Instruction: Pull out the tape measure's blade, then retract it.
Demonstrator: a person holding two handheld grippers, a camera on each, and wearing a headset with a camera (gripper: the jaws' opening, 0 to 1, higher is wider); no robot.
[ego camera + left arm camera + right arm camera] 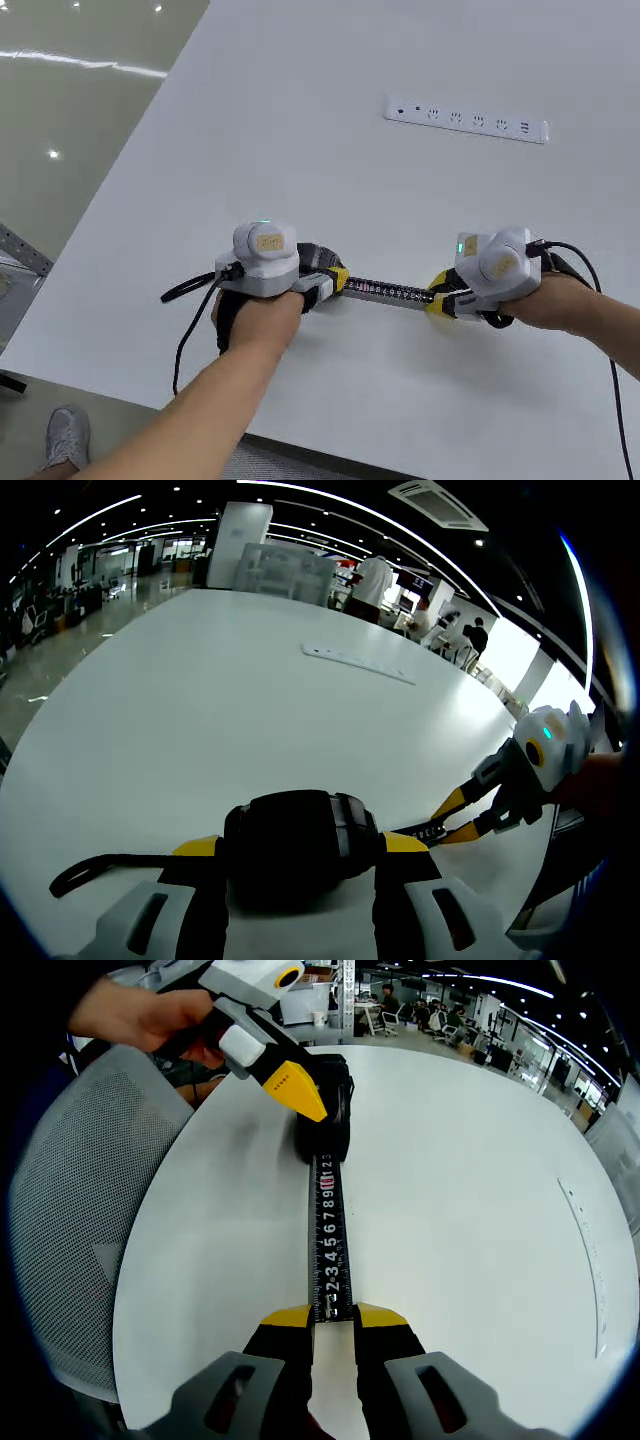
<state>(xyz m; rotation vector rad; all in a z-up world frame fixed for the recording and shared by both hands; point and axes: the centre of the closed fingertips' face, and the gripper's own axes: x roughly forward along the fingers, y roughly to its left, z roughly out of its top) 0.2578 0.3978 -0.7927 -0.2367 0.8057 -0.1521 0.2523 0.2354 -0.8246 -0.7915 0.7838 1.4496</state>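
Yellow-tipped jaws of the right gripper (pixel 332 1312) pinch the end of the flat, numbered blade (pixel 329 1230). The blade runs straight ahead from them to the rounded black tape measure case (pixel 338 1110). The left gripper (pixel 300 845) clamps that case between its jaws, resting on the smooth white table (pixel 350 60).

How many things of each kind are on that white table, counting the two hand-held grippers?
Grippers: 2, the left gripper and the right gripper, each shut on the tape measure
Tape measures: 1, the tape measure with its blade partly drawn out
Power strips: 1, the power strip
Total: 4
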